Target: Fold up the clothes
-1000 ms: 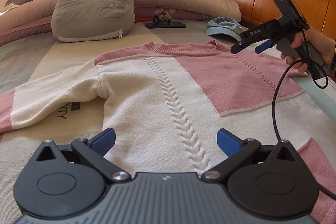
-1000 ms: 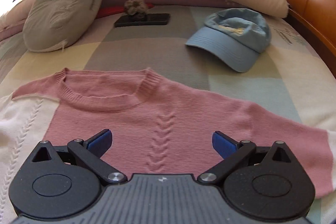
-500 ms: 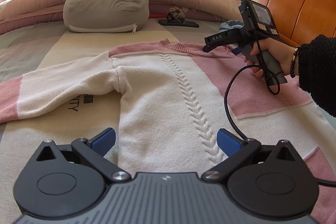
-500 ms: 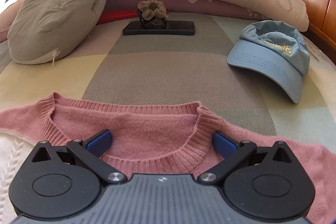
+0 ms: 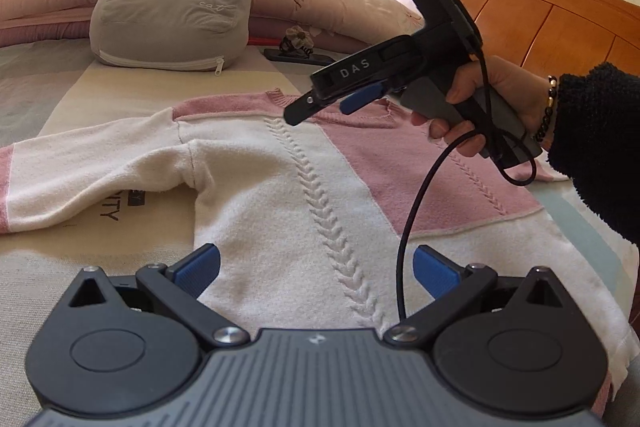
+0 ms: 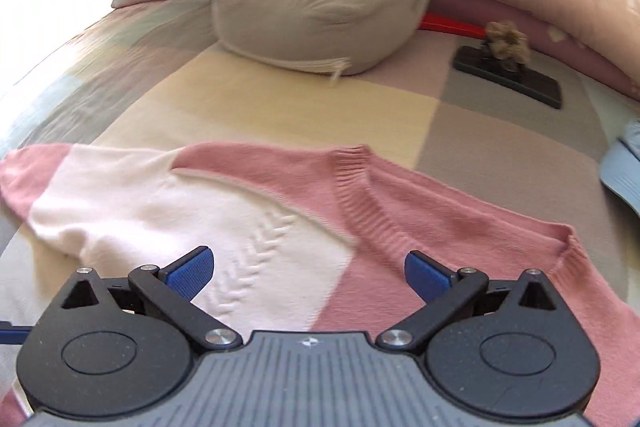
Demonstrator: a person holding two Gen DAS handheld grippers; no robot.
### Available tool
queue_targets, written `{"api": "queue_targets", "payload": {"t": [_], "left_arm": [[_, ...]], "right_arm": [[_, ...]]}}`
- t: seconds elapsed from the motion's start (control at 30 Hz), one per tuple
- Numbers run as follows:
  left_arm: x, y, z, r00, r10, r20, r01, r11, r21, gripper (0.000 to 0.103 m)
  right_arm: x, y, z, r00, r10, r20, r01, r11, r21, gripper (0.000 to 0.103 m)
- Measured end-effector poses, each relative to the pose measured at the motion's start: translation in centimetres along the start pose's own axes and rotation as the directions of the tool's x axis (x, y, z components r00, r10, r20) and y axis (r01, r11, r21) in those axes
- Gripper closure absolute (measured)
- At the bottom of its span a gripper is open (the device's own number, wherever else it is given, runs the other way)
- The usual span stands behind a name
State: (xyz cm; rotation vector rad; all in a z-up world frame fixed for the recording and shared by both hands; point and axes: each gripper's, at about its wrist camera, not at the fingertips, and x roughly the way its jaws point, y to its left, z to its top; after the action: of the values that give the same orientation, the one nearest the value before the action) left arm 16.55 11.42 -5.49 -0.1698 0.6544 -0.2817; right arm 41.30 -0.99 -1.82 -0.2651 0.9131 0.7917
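A pink and white knit sweater (image 5: 280, 195) lies spread flat on the bed, front up, its left sleeve (image 5: 80, 171) stretched out to the left. My left gripper (image 5: 316, 267) hovers open over the white lower body, nothing between its blue pads. The right gripper (image 5: 320, 107), held by a hand in a black sleeve, hangs above the collar. In the right wrist view that gripper (image 6: 308, 273) is open above the sweater (image 6: 400, 227), just below the ribbed neckline (image 6: 360, 187).
A grey cat cushion (image 5: 168, 23) and long pink pillows (image 5: 340, 7) line the far side of the bed. A dark phone (image 6: 508, 79) with a flower clip lies beyond the collar. A blue cap (image 6: 624, 171) sits at right. The wooden headboard (image 5: 540, 7) rises behind.
The right gripper has swung left and nearer over the collar, now aimed toward the left shoulder. My left gripper's view has shifted slightly; both stay open.
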Motion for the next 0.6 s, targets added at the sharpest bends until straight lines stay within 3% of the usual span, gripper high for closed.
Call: {"api": "queue_targets", "payload": {"t": [0.03,0.17,0.33,0.53,0.6], "left_arm": [[0.0,0.0,0.0,1.0,0.002,-0.002,-0.002,1.0,0.003,0.001],[0.2,0.1,-0.1,1.0,0.018,-0.012,-0.018,1.0,0.004,0.001],[0.5,0.6,-0.1,1.0,0.013,-0.028,-0.013,1.0,-0.02,0.001],[0.6,0.5,-0.2,0.999,0.007,-0.037,-0.008,1.0,-0.016,0.001],[0.5,0.4,-0.2,0.999,-0.012,-0.032,0.012,1.0,-0.015,0.001]], "right_arm": [[0.6,0.9,0.2,0.999,0.028,-0.022,-0.028,0.999,-0.023,0.0],[3.4,4.1,0.6,0.997,0.016,-0.073,-0.023,0.994,-0.108,0.0],[6.3,4.5,1.0,0.998,-0.055,0.021,0.057,0.995,-0.085,0.0],[4.6,3.5,0.3,0.997,-0.058,0.05,0.061,0.997,-0.048,0.0],[2.7,2.6,-1.0,0.994,-0.1,0.046,0.102,0.994,-0.027,0.0]]}}
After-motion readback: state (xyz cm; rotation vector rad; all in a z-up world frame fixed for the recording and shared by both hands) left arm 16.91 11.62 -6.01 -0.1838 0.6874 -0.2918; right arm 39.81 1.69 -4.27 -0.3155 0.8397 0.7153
